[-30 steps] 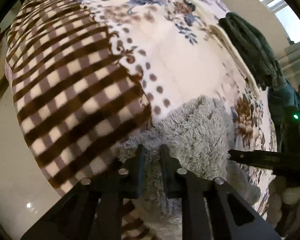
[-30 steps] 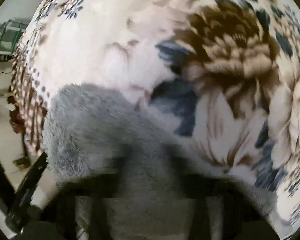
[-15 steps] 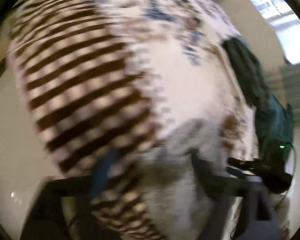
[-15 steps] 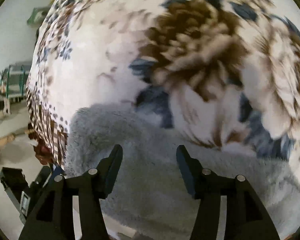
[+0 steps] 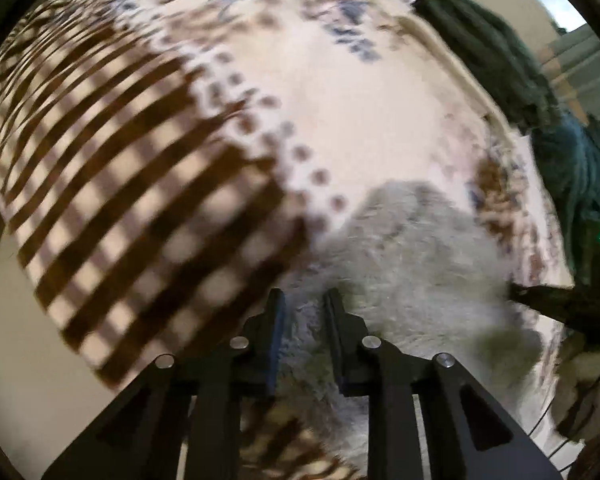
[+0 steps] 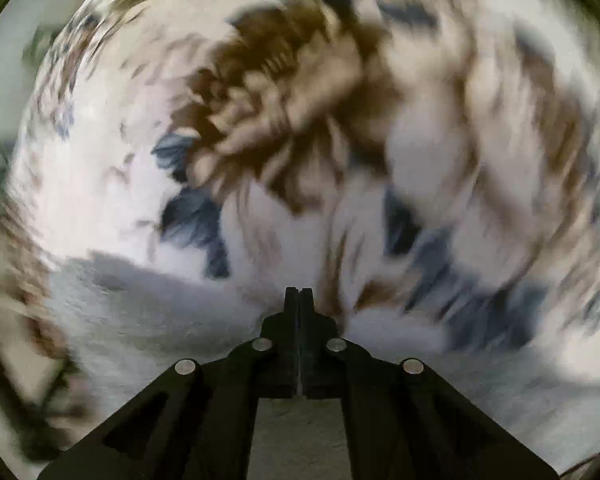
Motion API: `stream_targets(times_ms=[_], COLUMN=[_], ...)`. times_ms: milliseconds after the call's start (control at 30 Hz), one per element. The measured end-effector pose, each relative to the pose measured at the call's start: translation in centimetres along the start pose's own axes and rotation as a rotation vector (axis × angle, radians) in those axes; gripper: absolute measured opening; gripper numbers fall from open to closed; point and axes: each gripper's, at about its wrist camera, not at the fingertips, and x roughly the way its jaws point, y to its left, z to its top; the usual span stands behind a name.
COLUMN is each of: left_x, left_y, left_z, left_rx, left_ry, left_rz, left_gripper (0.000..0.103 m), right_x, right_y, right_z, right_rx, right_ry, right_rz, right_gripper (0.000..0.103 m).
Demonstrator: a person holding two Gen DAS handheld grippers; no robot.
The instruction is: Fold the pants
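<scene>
- Near the checked edge of the blanket (image 5: 148, 184), I am watching the grey fleece pants (image 5: 412, 256) lying bunched on the cream middle of the bedding, one end toward that checked border, the rest running toward the big brown flower.
- Left gripper (image 5: 303, 312): I am reading its jaws as having just been closing from a wide spread half a second ago; they are standing narrowly apart now with a ridge of grey pile between them. The pads appear to be pinching that ridge, though blur is keeping me from being sure.
- Right gripper (image 6: 299, 300): its jaws have likewise just been closing and are now meeting tip to tip. I am seeing no fabric between the tips; they are sitting at the far edge of the pants (image 6: 148, 320), where the fleece gives way to the floral blanket (image 6: 284, 112). Whether a thin hem is being caught below the tips I cannot tell.
- Change since a second ago: both tools have released, shifted along the garment and re-closed at new spots; the right view is smearing heavily.
- Meaning, as I am judging it: a re-grip for the next fold is being set up, and the fold itself is not yet made.
- Far corner of the bed: dark green clothing (image 5: 496, 52) is lying well apart from the pants.
</scene>
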Motion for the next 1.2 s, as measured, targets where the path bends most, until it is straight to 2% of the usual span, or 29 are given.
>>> stream_targets(times_ms=[67,100,133,167,200,233,300,400,500,533,567,600,667,733,767,833,867,900,933,967,1000,1033,1067,1100,1133,1200], left_x=[-0.8,-1.5,-2.3,-3.1,-4.4,-5.3,-6.8,-7.9,-5.9,-4.5,-3.8,-2.9,-0.6,1.5,2.3,3.1,3.2,3.2,3.1,3.1,3.1,3.2,3.2,3.3,3.5,3.6], left_y=[0.2,0.1,-0.2,-0.6,-1.4,-2.2,-3.8,-7.0,-10.3,-11.9,-12.6,-13.5,-15.0,-15.5,-15.3,-14.4,-14.0,-13.7,-13.5,-13.5,-13.5,-13.7,-13.7,-13.8,-13.9,-13.9], left_z=[0.4,0.7,0.9,1.0,1.2,1.2,1.3,1.0,0.6,0.3,0.1,-0.3,-1.3,-2.1,-2.5,-3.0,-3.0,-3.0,-3.1,-3.1,-3.2,-3.3,-3.2,-3.2,-3.1,-3.1], left_rx=[-0.023,-0.027,-0.031,-0.031,-0.023,-0.008,0.02,0.063,0.107,0.127,0.142,0.161,0.217,0.26,0.272,0.262,0.253,0.244,0.239,0.239,0.244,0.252,0.254,0.256,0.257,0.26], left_ry=[-0.001,0.0,0.004,-0.004,-0.033,-0.057,-0.1,-0.146,-0.117,-0.091,-0.075,-0.058,-0.006,0.041,0.06,0.082,0.086,0.089,0.089,0.089,0.09,0.094,0.094,0.096,0.101,0.104], left_rz=[-0.023,-0.017,0.015,0.034,0.038,0.048,0.059,0.013,-0.018,-0.035,-0.045,-0.048,-0.049,-0.007,0.011,0.029,0.028,0.026,0.026,0.025,0.027,0.034,0.037,0.049,0.054,0.054], left_gripper=[0.021,0.022,0.021,0.022,0.026,0.033,0.073,0.074,0.074,0.074,0.074,0.074,0.074,0.074,0.074,0.074,0.074,0.074,0.074,0.074,0.074,0.074,0.074,0.074,0.074,0.074], right_x=[-1.7,-2.9,-4.7,-6.1,-8.1,-9.3,-10.6,-9.7,-6.1,-5.4,-4.9,-4.7,-5.7,-6.9,-7.1,-7.1,-7.2,-7.5,-7.6,-7.4,-7.2,-6.5,-6.1,-5.7,-5.5,-6.1], right_y=[-1.5,-2.4,-3.9,-5.3,-7.4,-8.6,-11.6,-15.3,-15.9,-16.4,-16.5,-16.7,-17.6,-18.6,-18.9,-19.0,-18.8,-18.7,-18.8,-19.0,-19.0,-18.9,-18.7,-18.6,-18.8,-19.9], right_z=[-0.3,-0.5,-0.8,-0.9,-1.3,-1.4,-1.8,-1.4,-1.6,-2.0,-2.3,-2.6,-2.8,-2.6,-2.3,-2.3,-2.4,-2.5,-2.9,-3.5,-4.0,-4.5,-4.9,-5.0,-5.0,-4.6], right_rx=[0.037,0.046,0.07,0.09,0.124,0.145,0.179,0.225,0.23,0.228,0.226,0.235,0.279,0.317,0.318,0.279,0.237,0.193,0.162,0.142,0.123,0.078,0.044,0.032,0.038,0.109], right_ry=[-0.002,-0.01,-0.037,-0.066,-0.11,-0.133,-0.13,-0.054,0.074,0.095,0.093,0.094,0.015,-0.053,-0.055,-0.01,0.008,0.026,0.045,0.072,0.087,0.114,0.131,0.123,0.113,0.066], right_rz=[0.074,0.089,0.104,0.106,0.09,0.079,0.052,0.039,0.089,0.097,0.104,0.114,0.118,0.127,0.154,0.186,0.171,0.153,0.148,0.145,0.134,0.094,0.033,0.008,0.015,0.038], right_gripper=[0.002,0.01,0.02,0.052,0.07,0.071,0.071,0.071,0.067,0.058,0.018,0.007,0.007,0.007,0.007,0.007,0.01,0.017,0.026,0.056,0.071,0.071,0.066,0.024,0.008,0.009])
